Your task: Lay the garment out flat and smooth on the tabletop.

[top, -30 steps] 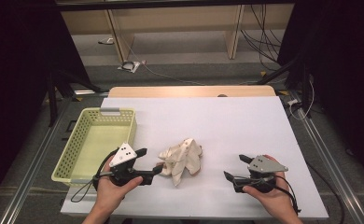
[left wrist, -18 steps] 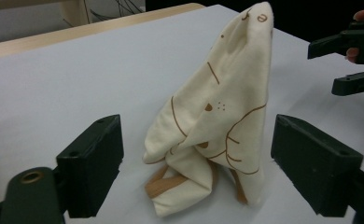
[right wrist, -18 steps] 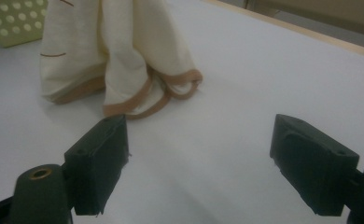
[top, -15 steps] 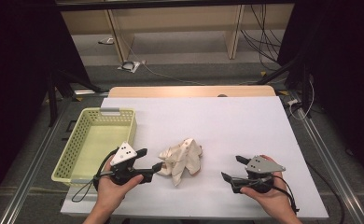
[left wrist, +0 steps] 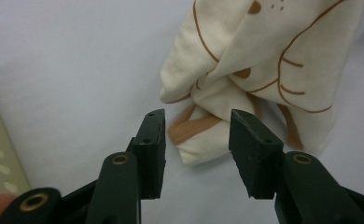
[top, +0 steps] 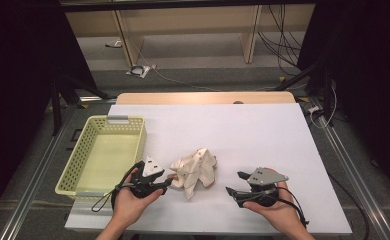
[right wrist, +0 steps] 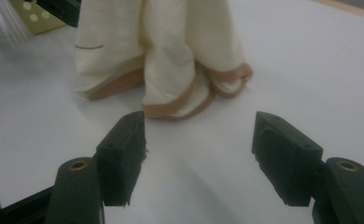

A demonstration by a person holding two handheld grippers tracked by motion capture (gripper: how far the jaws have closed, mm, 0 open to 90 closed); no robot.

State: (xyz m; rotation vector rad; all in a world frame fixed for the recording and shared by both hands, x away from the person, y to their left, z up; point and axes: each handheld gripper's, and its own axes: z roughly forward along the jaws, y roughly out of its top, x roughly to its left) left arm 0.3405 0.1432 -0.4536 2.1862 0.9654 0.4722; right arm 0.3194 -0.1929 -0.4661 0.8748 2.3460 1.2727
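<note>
- The crumpled cream cloth (top: 194, 172) with tan trim is the landmark here: it sits in a heap on the white table (top: 263, 135), just right of the yellow basket (top: 78, 160) and nearer the person's edge than the far one.
- Left gripper (top: 167, 183) is right at the cloth's left edge. In the left gripper view a tan-edged fold of the cloth (left wrist: 264, 60) pokes in between the jaws; they've just been closing in, but there's a gap on both sides of the fold, so nothing is pinched yet.
- Right gripper (top: 234, 183) is to the right of the cloth, near but clearly apart from it. Its jaws have just been narrowing too, yet in the right gripper view they stand spread with only bare table between them, and the cloth's (right wrist: 171, 60) hem is out ahead of the tips.
- Progress, as I read it: barely started. Both hands are lined up on either side of the heap (looks like a two-handed pick-up or spread-out is coming), but no grip is made and the cloth isn't lifted.
- The basket is empty, so if the cloth is meant to end up there, the grab, lift and carry are all left to do.
</note>
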